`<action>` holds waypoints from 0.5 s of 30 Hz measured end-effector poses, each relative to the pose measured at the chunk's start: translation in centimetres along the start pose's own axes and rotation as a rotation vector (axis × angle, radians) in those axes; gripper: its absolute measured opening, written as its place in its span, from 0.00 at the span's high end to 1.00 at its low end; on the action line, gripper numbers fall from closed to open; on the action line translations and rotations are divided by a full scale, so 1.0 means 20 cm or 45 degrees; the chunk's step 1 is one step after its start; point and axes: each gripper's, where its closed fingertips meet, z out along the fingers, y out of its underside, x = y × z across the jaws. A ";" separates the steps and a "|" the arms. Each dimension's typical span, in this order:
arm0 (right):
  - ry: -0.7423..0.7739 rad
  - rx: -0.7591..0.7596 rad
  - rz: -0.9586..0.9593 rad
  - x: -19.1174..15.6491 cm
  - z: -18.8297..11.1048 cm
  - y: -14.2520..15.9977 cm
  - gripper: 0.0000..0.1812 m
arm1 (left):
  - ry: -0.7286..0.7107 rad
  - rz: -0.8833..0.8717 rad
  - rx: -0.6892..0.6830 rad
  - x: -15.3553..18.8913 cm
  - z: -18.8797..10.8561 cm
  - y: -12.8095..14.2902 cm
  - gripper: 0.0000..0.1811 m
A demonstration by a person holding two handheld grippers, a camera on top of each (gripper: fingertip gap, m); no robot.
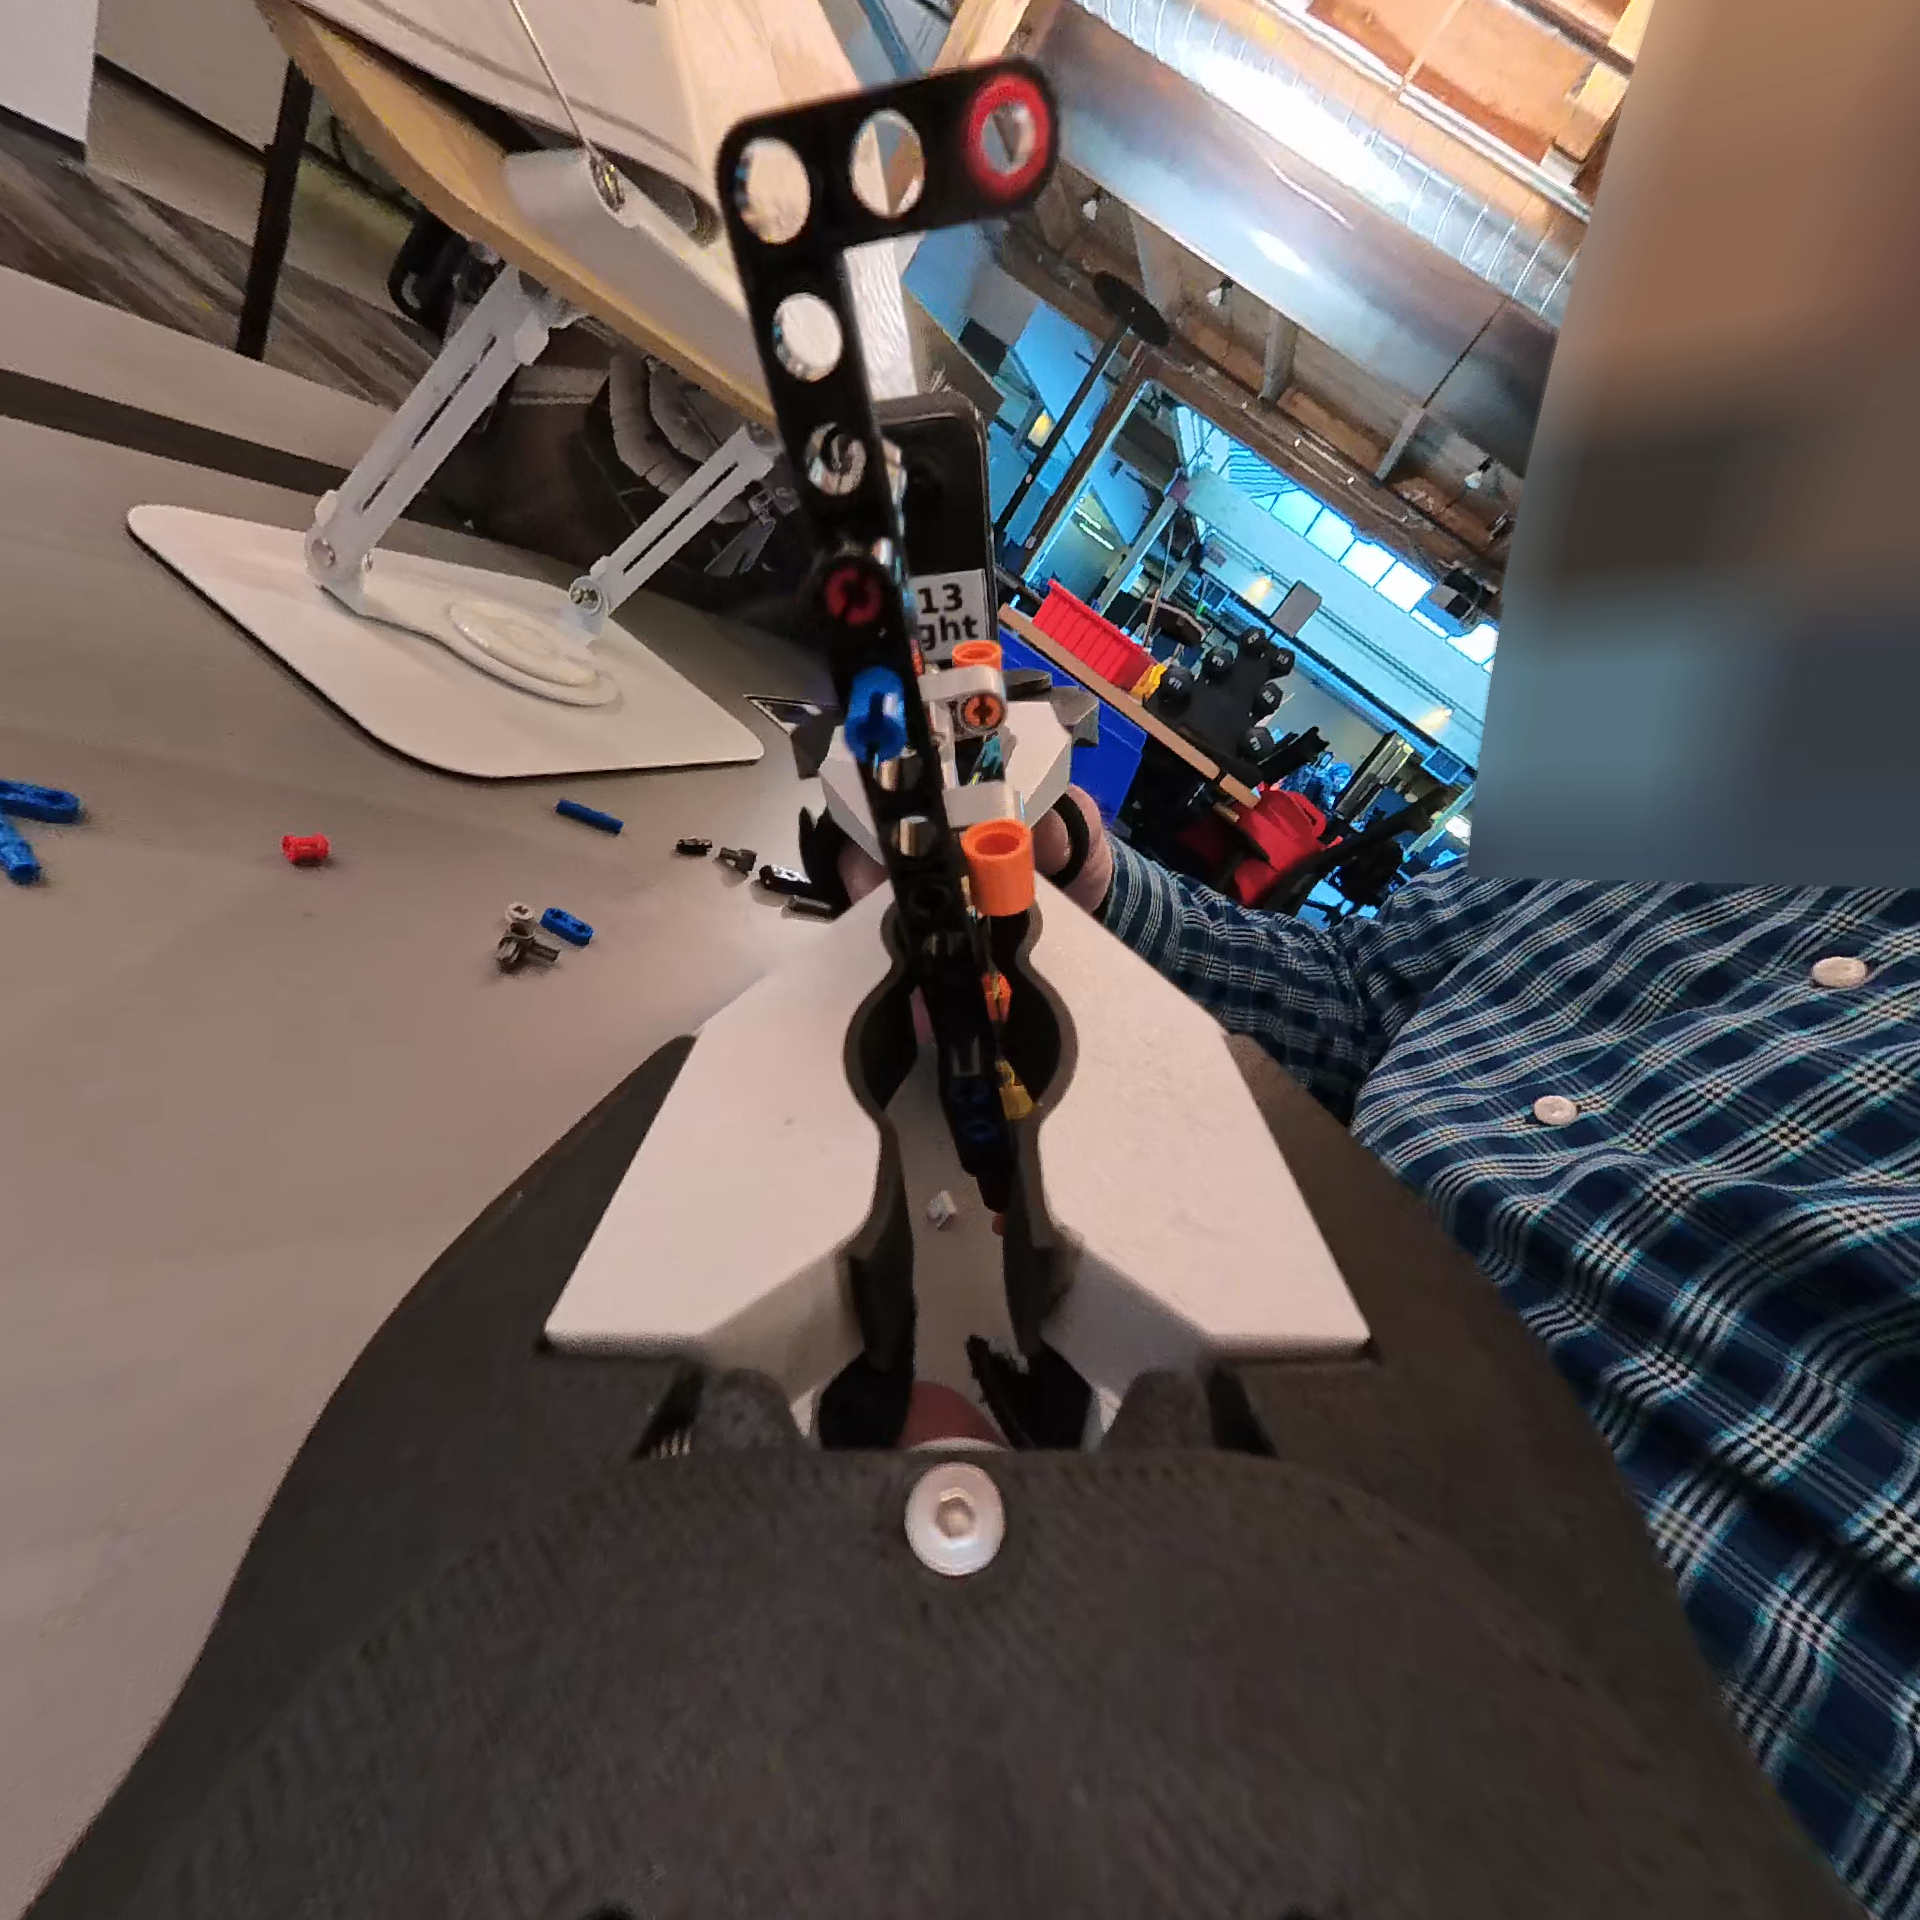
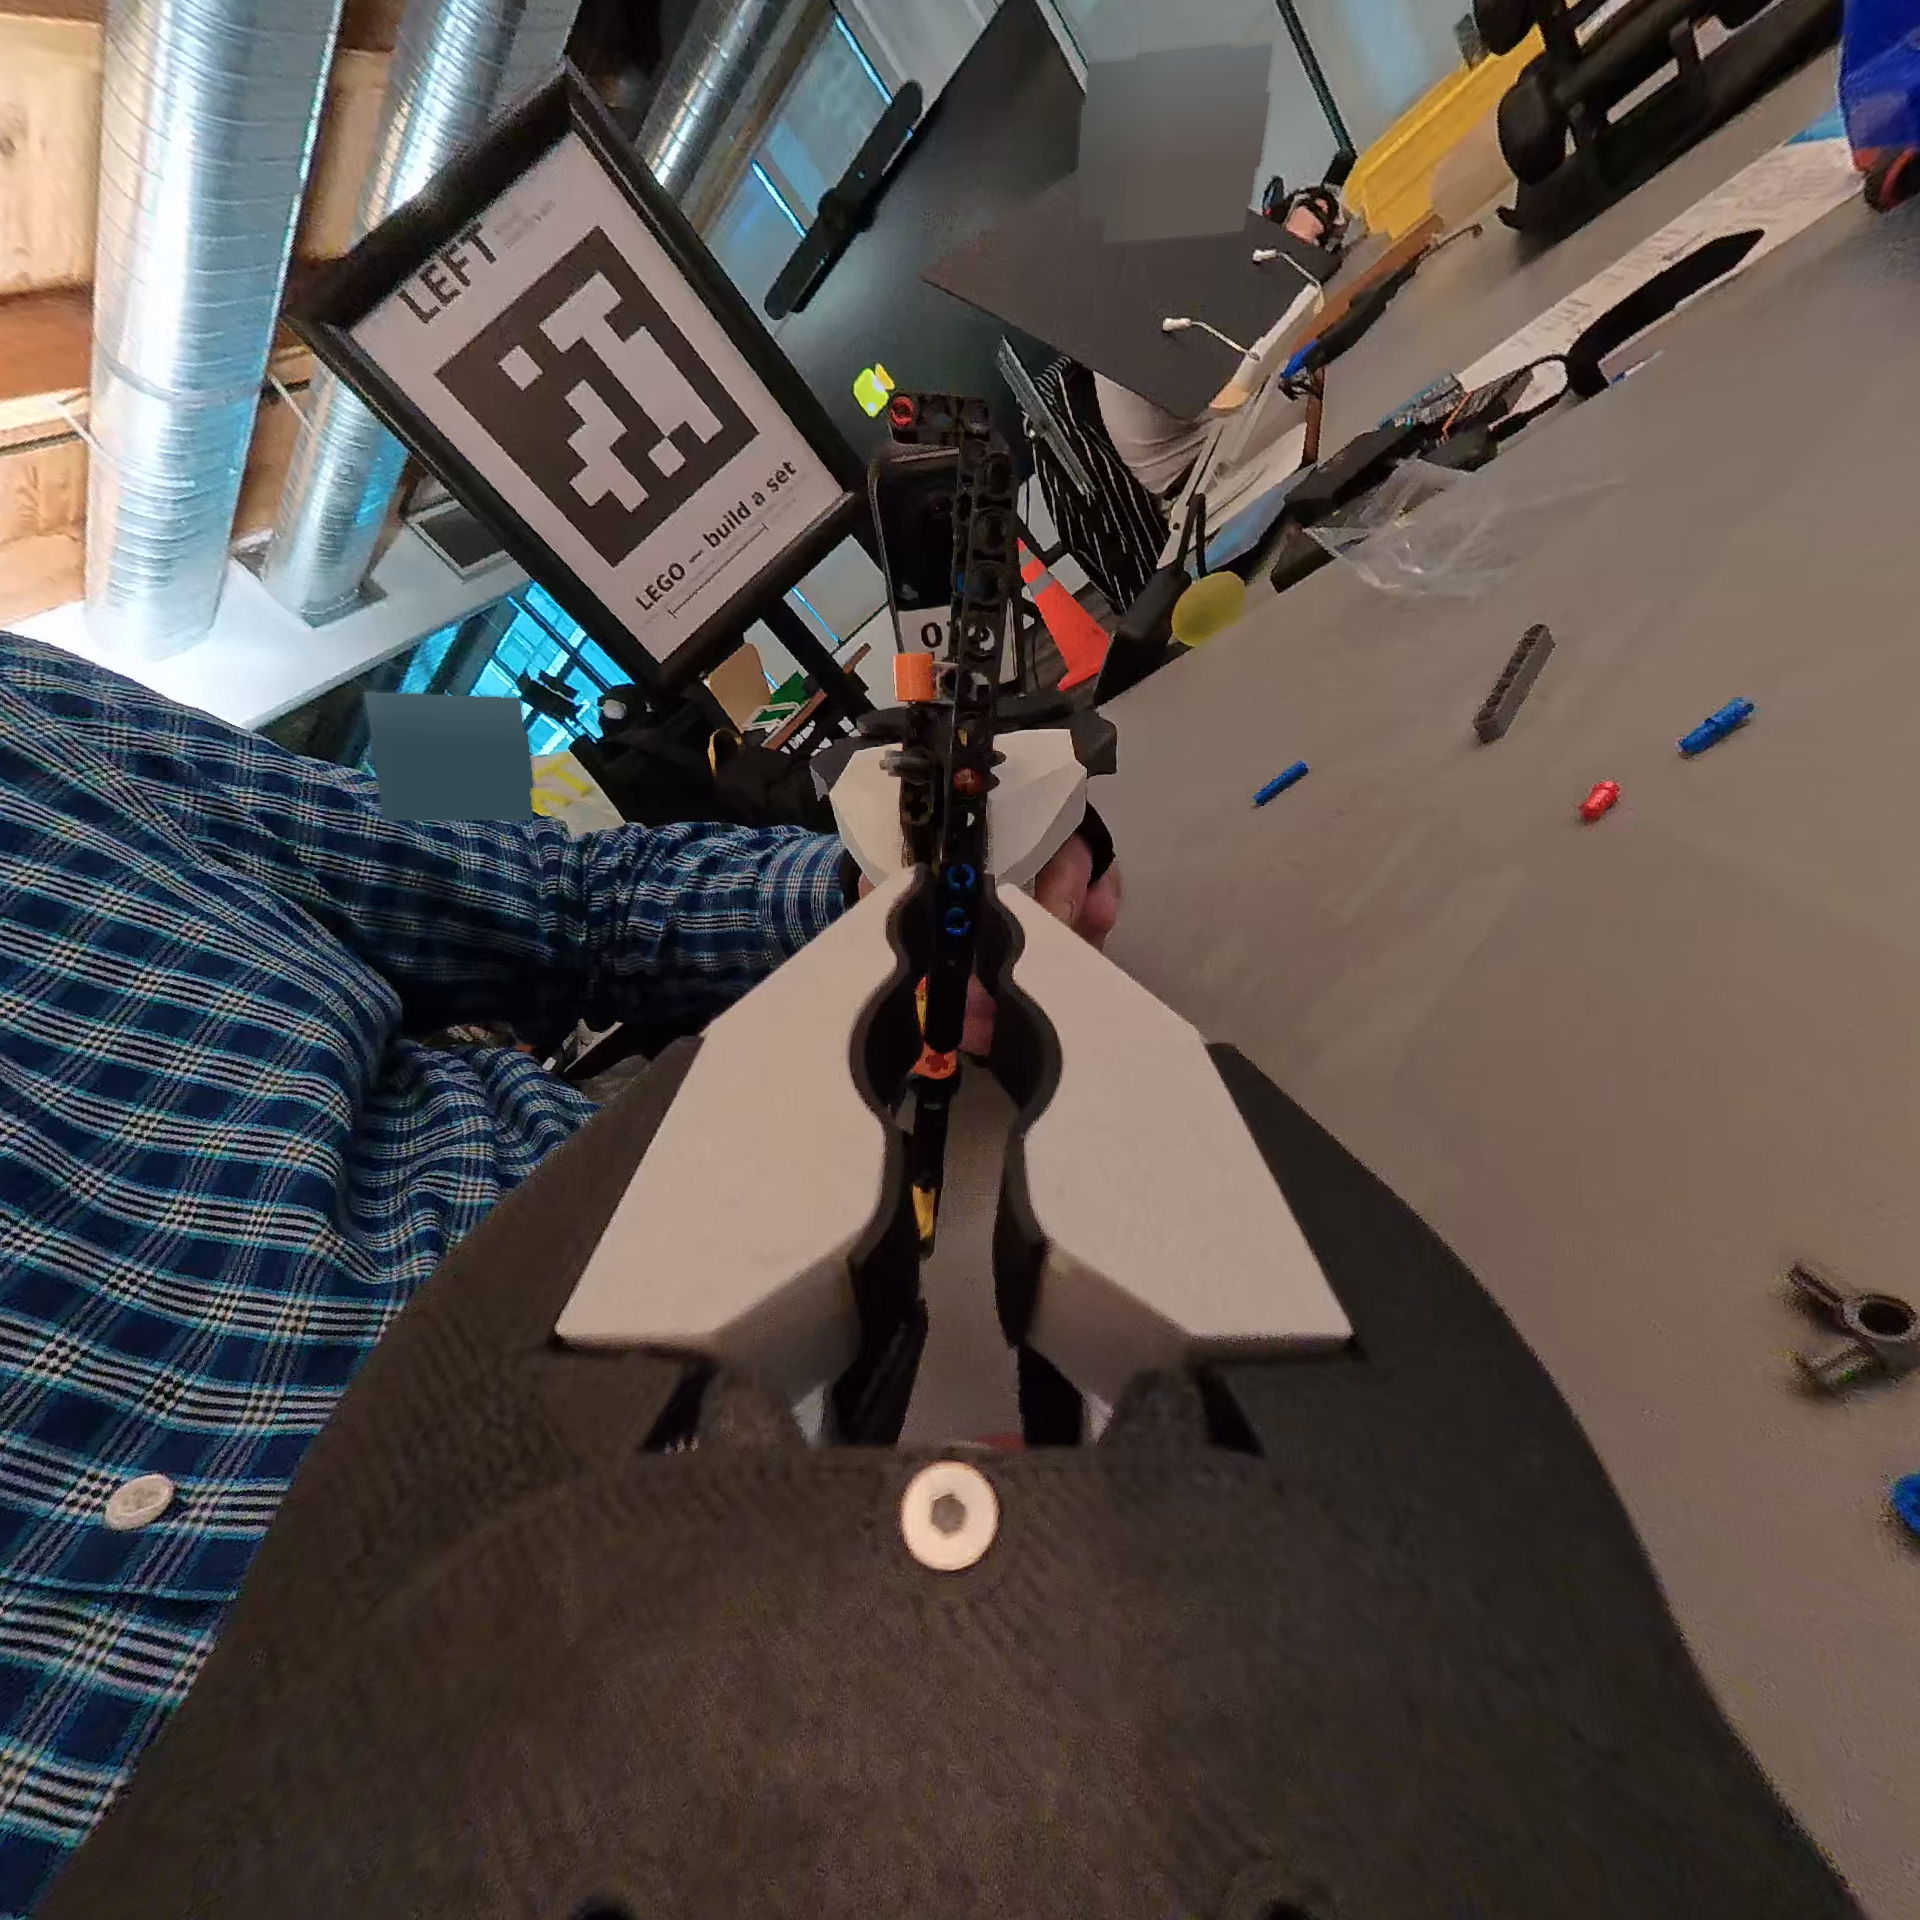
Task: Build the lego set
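Fingers of the left gripper clamp on a long black lego beam whose lower end runs down the slot between them, while its holed upper part rises well past the tips and bends into a short arm ending in a red bushing; an orange bushing sits just beyond the tips. Fingers of the right gripper close on the same lego beam edge-on, its length again between the pads and reaching beyond the tips. Loose pins, among them a red pin, lie on the grey table well to the side of the fingers.
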 end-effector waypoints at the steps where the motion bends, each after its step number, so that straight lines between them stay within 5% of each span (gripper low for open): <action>1: 0.002 0.007 -0.005 0.00 0.00 -0.01 0.98 | 0.001 -0.004 0.010 0.00 0.00 0.00 0.95; 15: 0.019 0.020 -0.077 -0.04 0.02 -0.03 0.97 | 0.003 0.008 0.021 0.03 0.00 -0.04 0.95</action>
